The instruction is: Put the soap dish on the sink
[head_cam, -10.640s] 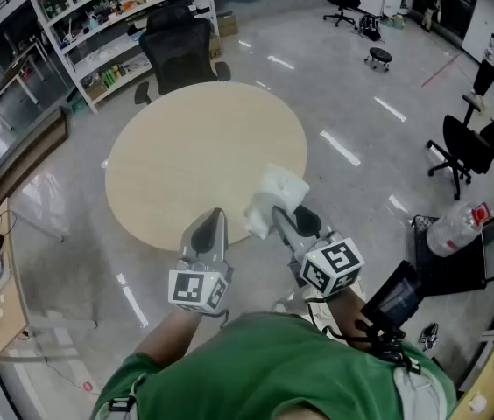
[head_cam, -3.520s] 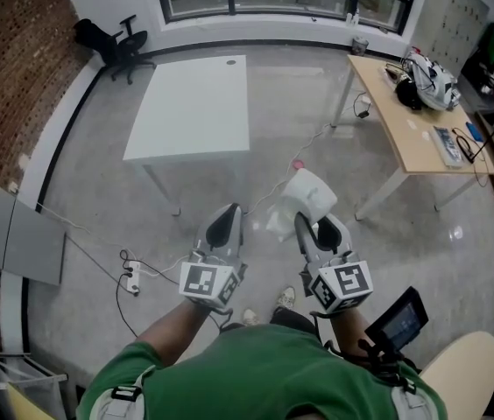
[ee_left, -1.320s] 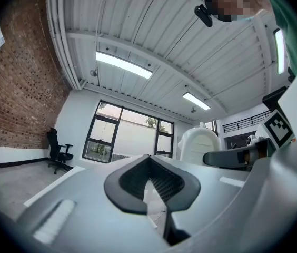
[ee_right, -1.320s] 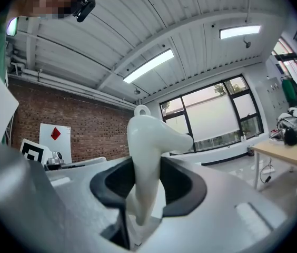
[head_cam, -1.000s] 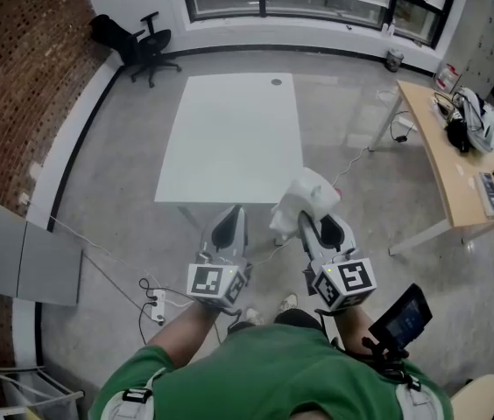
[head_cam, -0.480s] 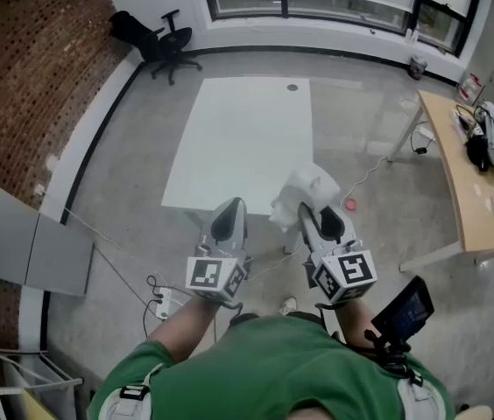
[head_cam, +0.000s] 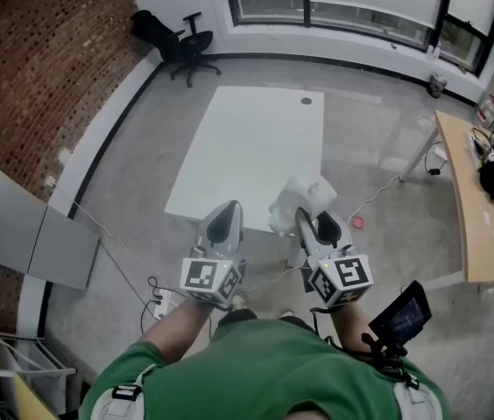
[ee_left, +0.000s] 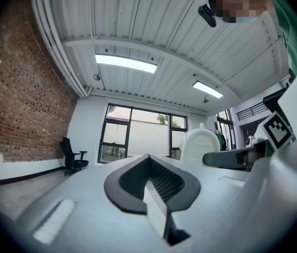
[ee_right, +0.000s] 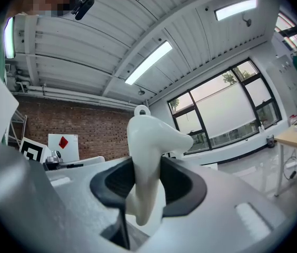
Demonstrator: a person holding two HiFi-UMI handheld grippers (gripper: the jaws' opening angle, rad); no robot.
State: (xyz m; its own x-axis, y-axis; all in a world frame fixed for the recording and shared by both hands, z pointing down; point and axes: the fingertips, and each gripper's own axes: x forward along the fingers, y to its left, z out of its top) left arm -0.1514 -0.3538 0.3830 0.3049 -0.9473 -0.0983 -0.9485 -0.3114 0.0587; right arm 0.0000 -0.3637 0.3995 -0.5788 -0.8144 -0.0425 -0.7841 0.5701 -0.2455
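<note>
Glossy curved white soap dish point(ee_right: 149, 141), right gripper point(ee_right: 142, 196)

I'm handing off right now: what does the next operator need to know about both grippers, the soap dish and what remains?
Left gripper: shut, empty.
Right gripper: shut on the white soap dish, held in the air beside the white table.
Done: dish picked up.
Left: no sink shows in any view. Find it, set the dish on it, release.
</note>
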